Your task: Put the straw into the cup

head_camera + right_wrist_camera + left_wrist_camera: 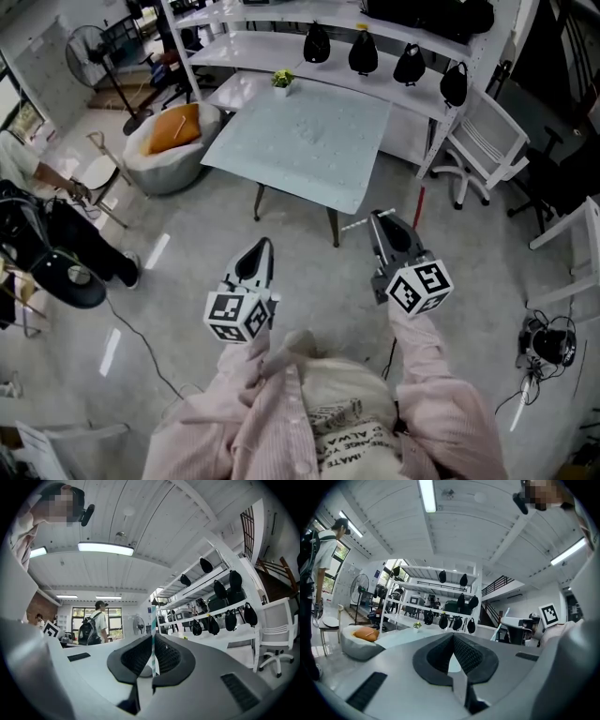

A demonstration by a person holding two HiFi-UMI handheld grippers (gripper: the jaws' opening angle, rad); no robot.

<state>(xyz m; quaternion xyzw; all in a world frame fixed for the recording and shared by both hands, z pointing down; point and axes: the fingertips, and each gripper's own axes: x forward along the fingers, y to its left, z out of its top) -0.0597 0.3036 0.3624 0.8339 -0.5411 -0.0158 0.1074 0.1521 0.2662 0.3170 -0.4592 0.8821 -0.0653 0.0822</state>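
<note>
1. Grippers in head view: the left gripper (265,246) and the right gripper (380,218) are held out side by side over the floor, well short of the pale table (309,159) far ahead. The right gripper's jaws are pinched on the straw (356,224). It shows as a thin white line poking left from the tip, crosswise to the jaws. No cup can be made out here. A small potted plant (282,81) sits at the table's far edge.

2. Left gripper view: the left gripper (453,637) has its jaws drawn together with nothing between them, pointing toward the table and the shelves beyond. Off to the right, the other gripper carries the straw (505,619), which slants upward.

3. Right gripper view: the right gripper (153,645) is clamped narrow on the teal-and-white straw (153,616). The straw stands upright across the pads, with one end above the jaws and one below. Again no cup is clearly seen. Since the right gripper alone holds the straw, the placing move looks to be its job. The cup is likely somewhere far ahead, probably on the table. Because the straw's long axis runs across the jaws, its lower end would have to be aimed down at the cup's mouth.
</note>
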